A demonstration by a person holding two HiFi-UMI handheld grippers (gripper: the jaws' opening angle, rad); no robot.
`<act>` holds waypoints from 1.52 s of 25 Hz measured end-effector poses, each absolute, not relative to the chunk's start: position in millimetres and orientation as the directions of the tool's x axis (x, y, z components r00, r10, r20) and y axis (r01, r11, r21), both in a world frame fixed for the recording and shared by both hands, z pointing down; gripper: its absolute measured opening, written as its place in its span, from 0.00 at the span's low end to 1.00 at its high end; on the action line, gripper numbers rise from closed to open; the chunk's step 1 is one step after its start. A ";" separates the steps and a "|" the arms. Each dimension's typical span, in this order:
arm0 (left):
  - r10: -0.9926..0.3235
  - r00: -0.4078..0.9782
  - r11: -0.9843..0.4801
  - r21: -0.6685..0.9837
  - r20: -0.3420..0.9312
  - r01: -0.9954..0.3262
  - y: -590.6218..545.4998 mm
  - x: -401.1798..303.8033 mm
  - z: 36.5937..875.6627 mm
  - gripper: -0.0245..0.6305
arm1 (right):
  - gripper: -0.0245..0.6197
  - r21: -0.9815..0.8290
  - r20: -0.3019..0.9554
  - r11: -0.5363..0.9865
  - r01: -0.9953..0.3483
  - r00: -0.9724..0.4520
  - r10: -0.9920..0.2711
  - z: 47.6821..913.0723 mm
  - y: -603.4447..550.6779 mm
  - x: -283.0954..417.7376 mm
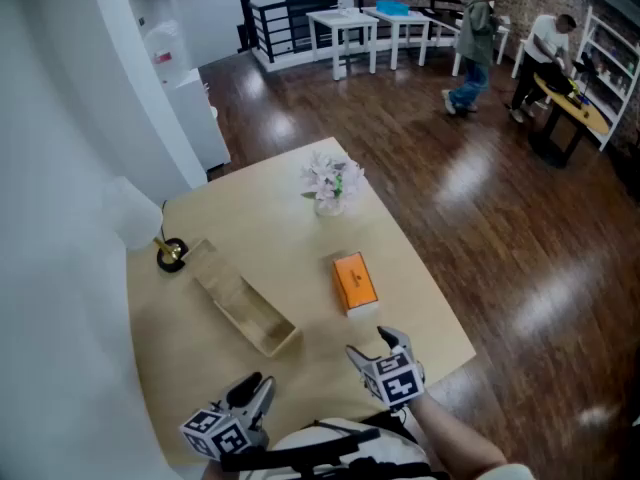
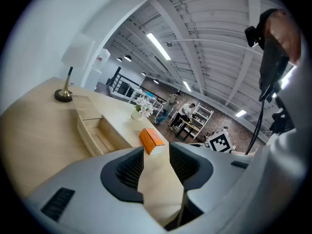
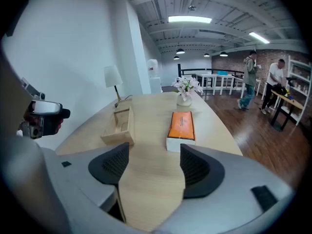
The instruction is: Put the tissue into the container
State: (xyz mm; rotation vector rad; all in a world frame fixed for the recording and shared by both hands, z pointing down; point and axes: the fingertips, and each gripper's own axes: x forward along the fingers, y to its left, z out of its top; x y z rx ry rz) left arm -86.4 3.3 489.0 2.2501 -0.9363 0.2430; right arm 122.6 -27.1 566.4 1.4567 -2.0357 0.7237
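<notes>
An orange-topped tissue box (image 1: 354, 282) lies flat in the middle of the light wooden table (image 1: 300, 238). Left of it sits a long open wooden container (image 1: 243, 299), set diagonally and with nothing in it. My right gripper (image 1: 372, 346) hovers open just short of the box's near end, nothing between its jaws; its own view has the tissue box (image 3: 181, 129) ahead and the container (image 3: 120, 126) at left. My left gripper (image 1: 258, 385) is open near the table's front edge, short of the container (image 2: 95, 129), with the tissue box (image 2: 152, 141) ahead of it.
A vase of white flowers (image 1: 331, 181) stands at the table's far edge. A white table lamp (image 1: 170, 251) with a round dark base is at the far left corner, next to a white wall. Two people (image 1: 472, 44) stand far off across the dark wood floor.
</notes>
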 end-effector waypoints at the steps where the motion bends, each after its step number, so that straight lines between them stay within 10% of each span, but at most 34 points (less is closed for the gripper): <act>1: -0.555 0.731 -0.524 0.516 0.397 -0.678 -3.8 -81.6 486.8 0.27 | 0.55 -0.115 0.679 0.269 -0.956 -0.273 -0.681 563.5 -37.5 126.0; 38: -0.439 0.721 -0.561 0.463 0.535 -0.686 -106.5 63.3 545.2 0.27 | 0.76 -0.194 0.785 0.212 -0.958 -0.281 -0.552 674.3 -200.0 160.7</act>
